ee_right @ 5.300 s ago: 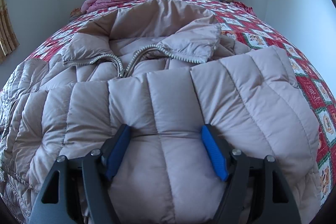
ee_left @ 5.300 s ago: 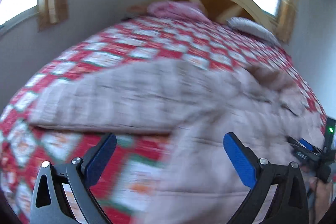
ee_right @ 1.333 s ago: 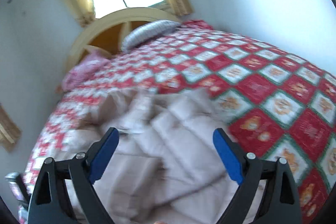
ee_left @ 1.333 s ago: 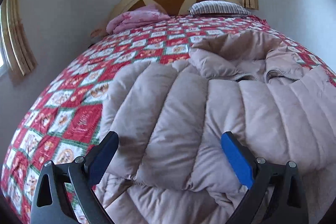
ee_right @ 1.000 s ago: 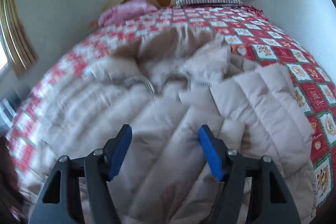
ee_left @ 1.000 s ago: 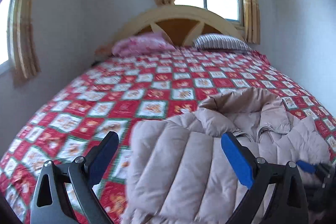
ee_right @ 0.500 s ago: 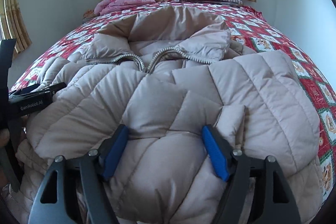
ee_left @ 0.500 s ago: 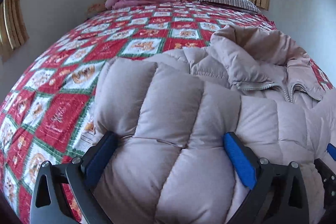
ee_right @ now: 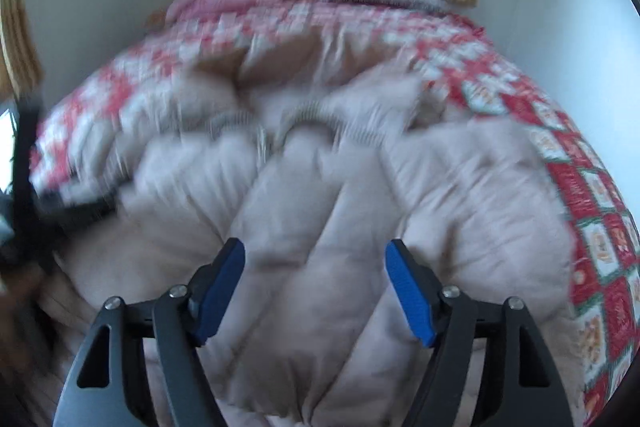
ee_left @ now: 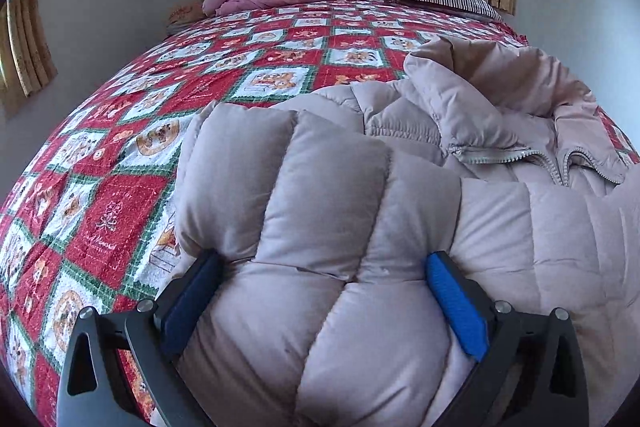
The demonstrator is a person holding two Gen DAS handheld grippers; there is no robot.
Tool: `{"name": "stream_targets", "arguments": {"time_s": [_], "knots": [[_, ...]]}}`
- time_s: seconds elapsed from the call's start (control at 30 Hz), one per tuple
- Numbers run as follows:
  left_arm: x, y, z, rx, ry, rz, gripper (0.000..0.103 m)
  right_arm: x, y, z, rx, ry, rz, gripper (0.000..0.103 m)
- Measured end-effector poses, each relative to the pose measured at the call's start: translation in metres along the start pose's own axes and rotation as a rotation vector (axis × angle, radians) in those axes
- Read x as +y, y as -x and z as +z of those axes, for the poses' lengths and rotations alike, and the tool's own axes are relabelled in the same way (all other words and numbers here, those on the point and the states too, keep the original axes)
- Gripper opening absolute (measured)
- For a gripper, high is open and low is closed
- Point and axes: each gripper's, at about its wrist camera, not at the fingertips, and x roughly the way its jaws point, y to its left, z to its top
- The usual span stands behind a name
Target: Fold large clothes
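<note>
Left wrist: puffy beige quilted jacket (ee_left: pixel 340 195) bulges between wide-spread left hand-held gripper (ee_left: pixel 320 291); right hand-held gripper (ee_right: pixel 316 283) likewise spread.

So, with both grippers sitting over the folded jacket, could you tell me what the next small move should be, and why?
Probably close the left gripper on the jacket. Its jaws stand open around the near puffy fold, and the blue pads already touch it. The right gripper is open too, over the same edge, but its view is blurred, so let it settle first.
</note>
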Motion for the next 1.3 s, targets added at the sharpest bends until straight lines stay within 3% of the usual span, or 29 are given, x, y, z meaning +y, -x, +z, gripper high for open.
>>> {"name": "stream_targets", "arguments": {"time_s": [0.17,0.33,0.47,0.93,1.3], "knots": [[0.000,0.000,0.000,0.000,0.000,0.000,0.102,0.013,0.018,0.035,-0.066,-0.020,0.100,0.077],[0.000,0.000,0.000,-0.002,0.002,-0.003,0.102,0.025,-0.031,0.026,0.025,0.056,0.126,0.077],[0.000,0.001,0.000,-0.002,0.001,-0.003,0.102,0.020,-0.054,0.003,0.037,0.067,0.116,0.078],[-0.001,0.001,0.001,-0.002,-0.007,0.010,0.102,0.026,-0.064,-0.002,0.067,0.103,0.053,0.083],[-0.002,0.002,0.003,0.002,-0.015,0.024,0.102,0.026,-0.066,-0.003,0.071,0.104,0.051,0.084]]}}
